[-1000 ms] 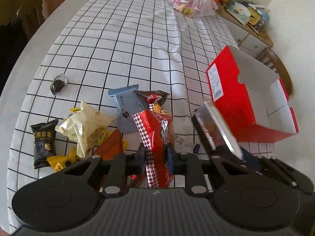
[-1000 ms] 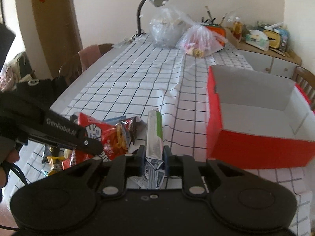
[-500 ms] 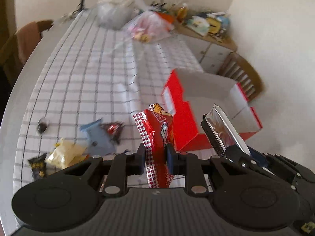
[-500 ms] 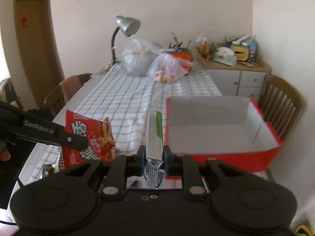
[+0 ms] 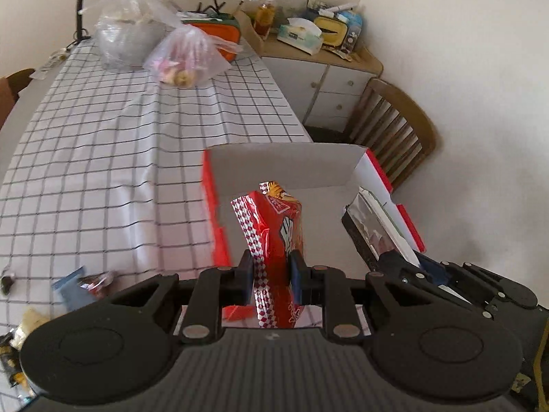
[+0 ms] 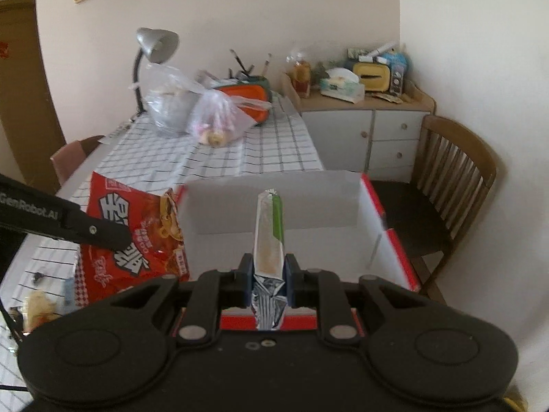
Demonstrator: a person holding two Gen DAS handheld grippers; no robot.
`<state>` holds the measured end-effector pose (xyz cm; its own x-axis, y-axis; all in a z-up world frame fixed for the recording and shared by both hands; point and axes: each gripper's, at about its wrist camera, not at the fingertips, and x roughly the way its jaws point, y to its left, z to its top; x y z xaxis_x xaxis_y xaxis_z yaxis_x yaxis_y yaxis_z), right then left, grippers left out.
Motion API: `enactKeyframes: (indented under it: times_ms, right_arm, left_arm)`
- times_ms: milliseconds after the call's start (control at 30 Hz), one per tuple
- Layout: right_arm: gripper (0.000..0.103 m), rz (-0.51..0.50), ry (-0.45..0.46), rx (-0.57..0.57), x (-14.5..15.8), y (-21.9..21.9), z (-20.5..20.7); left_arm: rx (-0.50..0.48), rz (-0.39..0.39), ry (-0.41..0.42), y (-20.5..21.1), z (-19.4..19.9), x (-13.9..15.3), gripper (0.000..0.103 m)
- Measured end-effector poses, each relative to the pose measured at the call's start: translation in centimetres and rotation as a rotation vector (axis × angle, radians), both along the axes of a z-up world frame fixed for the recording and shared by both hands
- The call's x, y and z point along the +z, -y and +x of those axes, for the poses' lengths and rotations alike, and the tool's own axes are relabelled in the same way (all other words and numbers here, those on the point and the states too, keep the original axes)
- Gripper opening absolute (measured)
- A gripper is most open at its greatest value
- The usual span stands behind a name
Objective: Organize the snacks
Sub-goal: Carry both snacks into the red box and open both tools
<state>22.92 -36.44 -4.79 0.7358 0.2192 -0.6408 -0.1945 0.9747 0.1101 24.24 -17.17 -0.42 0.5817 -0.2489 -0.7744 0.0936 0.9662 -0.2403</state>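
Note:
My left gripper (image 5: 271, 279) is shut on a red snack bag (image 5: 274, 226) and holds it above the near left part of the open red box (image 5: 219, 240). The bag also shows in the right wrist view (image 6: 137, 237), beside the box's left wall. My right gripper (image 6: 268, 279) is shut on a silver and green snack packet (image 6: 269, 237), held over the box's white inside (image 6: 308, 243). That packet shows at the right in the left wrist view (image 5: 372, 219). Several loose snacks (image 5: 82, 285) lie on the checked tablecloth at the lower left.
Two plastic bags (image 5: 185, 55) and a desk lamp (image 6: 154, 44) stand at the table's far end. A wooden chair (image 6: 446, 185) and a cluttered cabinet (image 6: 363, 116) stand to the right of the table.
Both grippers have risen from the snack pile and moved right and forward with their packets. They now hang over the red box.

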Motion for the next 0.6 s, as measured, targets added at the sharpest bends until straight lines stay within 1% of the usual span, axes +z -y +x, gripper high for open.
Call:
enactKeyframes:
  times_ms: [100,267,467,600]
  right_arm:
    - [0.017,-0.005,-0.029,-0.001,-1.3,1.6,1.9]
    - [0.017,-0.014,-0.081,0.006,-3.6,3.3,4.6]
    - [0.017,-0.014,-0.137,0.049,-6.0,3.5,6.8]
    - [0.017,-0.026,-0.168,0.087,-7.0,3.0,7.3]
  left_arm:
    - [0.007,0.021,-0.011,2.0,2.1,-0.8,0.02]
    - [0.031,0.05,-0.045,4.3,5.1,-2.7,0.021]
    - [0.053,0.08,-0.09,5.6,7.3,-5.3,0.021]
    - [0.06,0.109,-0.129,6.1,8.3,-7.1,0.021]
